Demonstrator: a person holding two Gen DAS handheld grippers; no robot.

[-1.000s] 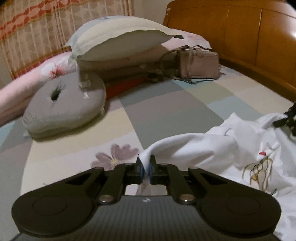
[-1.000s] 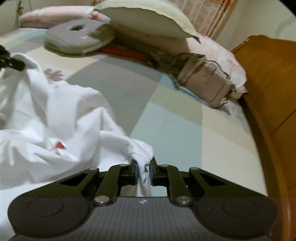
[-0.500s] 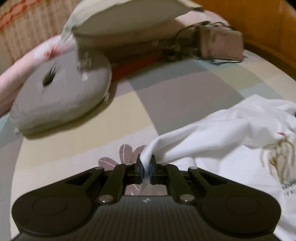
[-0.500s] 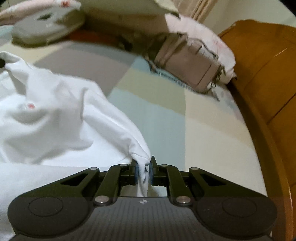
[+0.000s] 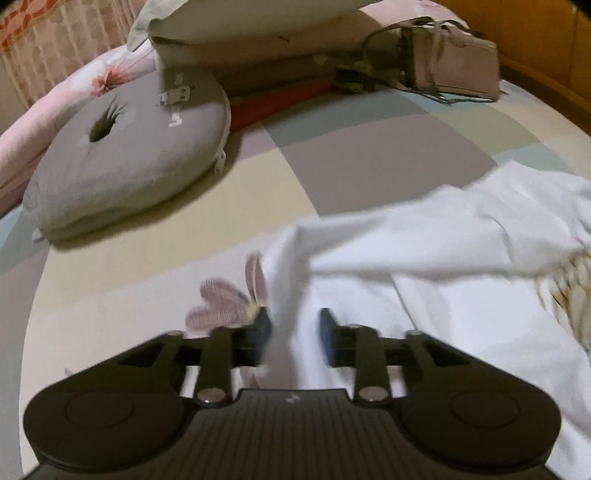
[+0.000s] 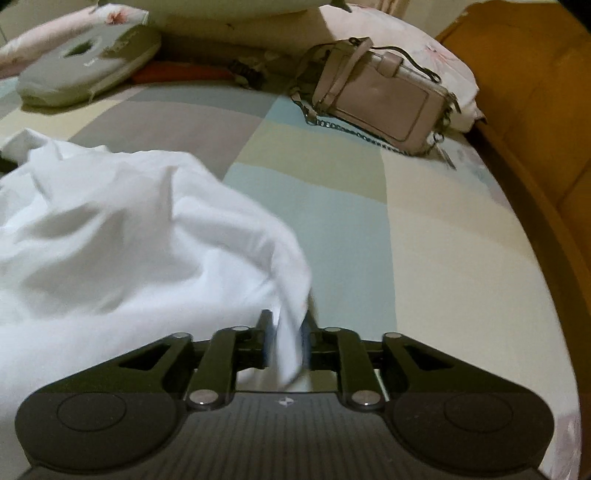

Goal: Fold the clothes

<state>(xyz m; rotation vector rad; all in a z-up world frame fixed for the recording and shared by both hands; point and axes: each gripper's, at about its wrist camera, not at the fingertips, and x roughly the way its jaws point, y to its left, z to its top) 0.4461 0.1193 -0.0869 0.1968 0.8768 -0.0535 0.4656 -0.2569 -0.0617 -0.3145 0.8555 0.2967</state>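
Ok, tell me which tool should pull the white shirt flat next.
Probably right. The right tool looks closed on a bunched edge of the white cotton shirt; the left tool has opened, cloth loose between its blue pads.

The shirt [image 5: 443, 258] is blurred by motion in both views, and its right part is cut off by the edge of the left view. Its print [image 5: 576, 295] is smeared, so the drawing cannot be read. In the right view the cloth between the right gripper [image 6: 286, 336] fingers is blurred; whether they press it cannot be told. The pillow [image 6: 221, 5] is cut off at the top. The label [image 5: 177, 94] on the cushion [image 5: 122, 158] is too small to read.
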